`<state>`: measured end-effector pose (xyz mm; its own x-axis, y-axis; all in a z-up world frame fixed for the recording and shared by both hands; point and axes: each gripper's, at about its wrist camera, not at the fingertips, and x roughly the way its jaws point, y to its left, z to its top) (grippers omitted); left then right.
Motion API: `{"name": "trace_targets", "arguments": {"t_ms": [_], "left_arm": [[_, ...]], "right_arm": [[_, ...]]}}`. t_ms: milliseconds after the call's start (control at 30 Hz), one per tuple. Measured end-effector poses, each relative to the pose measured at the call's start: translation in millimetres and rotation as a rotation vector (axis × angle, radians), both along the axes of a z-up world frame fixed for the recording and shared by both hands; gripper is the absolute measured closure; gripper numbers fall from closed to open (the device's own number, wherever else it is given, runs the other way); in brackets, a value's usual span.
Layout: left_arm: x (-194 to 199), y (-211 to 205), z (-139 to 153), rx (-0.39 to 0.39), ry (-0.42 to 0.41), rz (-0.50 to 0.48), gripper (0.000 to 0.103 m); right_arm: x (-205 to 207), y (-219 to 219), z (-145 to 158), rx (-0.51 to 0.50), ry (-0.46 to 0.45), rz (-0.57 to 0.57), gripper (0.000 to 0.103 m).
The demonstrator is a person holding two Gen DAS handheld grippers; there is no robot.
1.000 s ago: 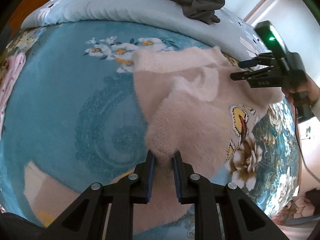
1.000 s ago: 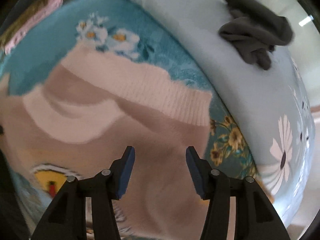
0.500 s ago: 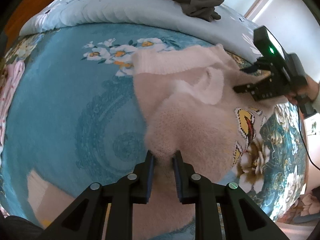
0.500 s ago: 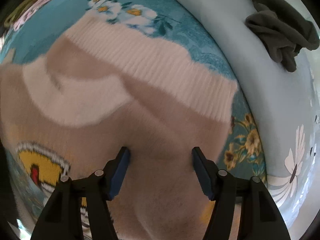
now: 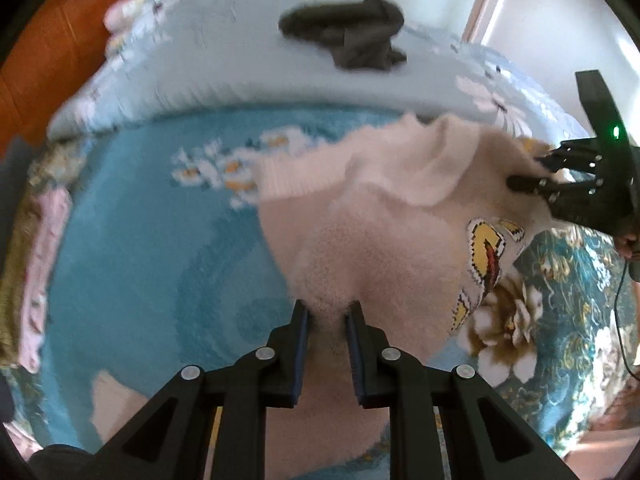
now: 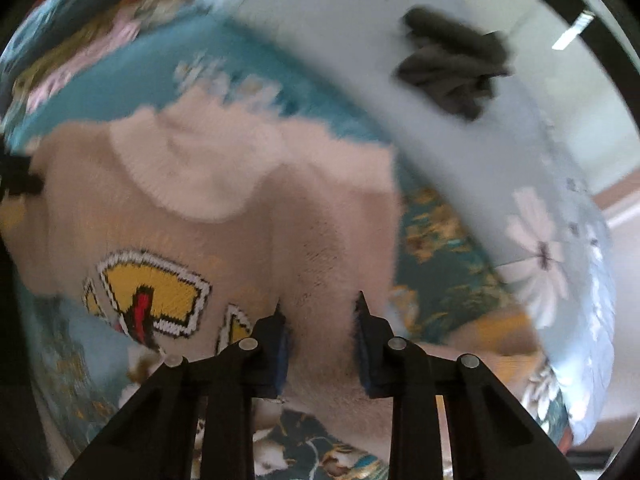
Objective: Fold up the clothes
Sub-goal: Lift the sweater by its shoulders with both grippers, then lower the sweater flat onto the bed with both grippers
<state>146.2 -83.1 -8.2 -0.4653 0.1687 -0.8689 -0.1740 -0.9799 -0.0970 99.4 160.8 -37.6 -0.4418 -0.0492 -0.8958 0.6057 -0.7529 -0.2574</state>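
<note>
Sweater (image 5: 384, 248) on patterned blanket (image 5: 152, 248); quilt (image 5: 248, 52) behind it; dark garment (image 5: 352, 42) on quilt, well apart from sweater.

Two matte black, angular plastic devices: the left claw (image 5: 326, 316) carries two flat fingers lined with blue pads (image 5: 301, 344), joined by linkage arms pinned with round silver screws and cut with triangular openings. The right claw (image 6: 320, 312) has the same black frame, blue pads and silver screws. Seen from the left wrist camera, its boxy black housing shows a small green light, and a thin dark cable (image 5: 620, 320) trails below it.
</note>
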Motion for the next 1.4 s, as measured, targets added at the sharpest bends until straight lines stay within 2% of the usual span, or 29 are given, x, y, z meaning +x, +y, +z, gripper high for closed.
{"name": "trace_targets", "arguments": {"t_ms": [133,233,367,500,600,733,833,900,967,1067,1333,1400], "left_arm": [[8.7,-9.6,37.3,-0.017,0.126,0.058,0.085],[13.5,-19.4,75.3,-0.036,0.240,0.117,0.085],[33.6,-27.9,140.9,-0.063,0.406,0.151,0.086],[58.4,-34.6,204.4,-0.089,0.565,0.176,0.086],[91.8,-31.8,218.8,-0.096,0.615,0.181,0.086],[127.5,-31.4,230.9,-0.079,0.634,0.178,0.086],[129.8,-30.2,240.0,-0.077,0.627,0.158,0.086],[118.1,-25.0,242.9,-0.079,0.604,0.143,0.086],[99.6,-17.5,234.7,-0.089,0.557,0.132,0.086],[57.2,-9.5,203.0,-0.103,0.453,0.129,0.086],[-51.3,-14.2,50.0,-0.088,0.058,0.204,0.087],[-68.1,-12.5,21.4,-0.118,0.009,0.197,0.087]], "right_arm": [[-16.1,1.0,47.2,-0.101,0.138,-0.075,0.075],[-14.6,-3.4,88.5,-0.173,0.246,-0.087,0.075],[3.6,-9.8,153.9,-0.294,0.410,-0.090,0.076],[35.9,-3.1,209.6,-0.406,0.534,-0.081,0.076],[64.1,4.5,232.8,-0.454,0.580,-0.065,0.076],[106.0,19.1,245.1,-0.489,0.572,-0.045,0.076],[123.2,31.3,257.3,-0.512,0.571,-0.046,0.076],[113.3,37.6,264.6,-0.535,0.557,-0.057,0.076],[97.4,36.6,263.8,-0.530,0.531,-0.074,0.076],[63.0,26.3,238.1,-0.472,0.429,-0.104,0.075],[-59.6,-11.1,80.1,-0.345,0.115,-0.204,0.076],[-82.2,-20.1,47.7,-0.319,0.066,-0.213,0.076]]}}
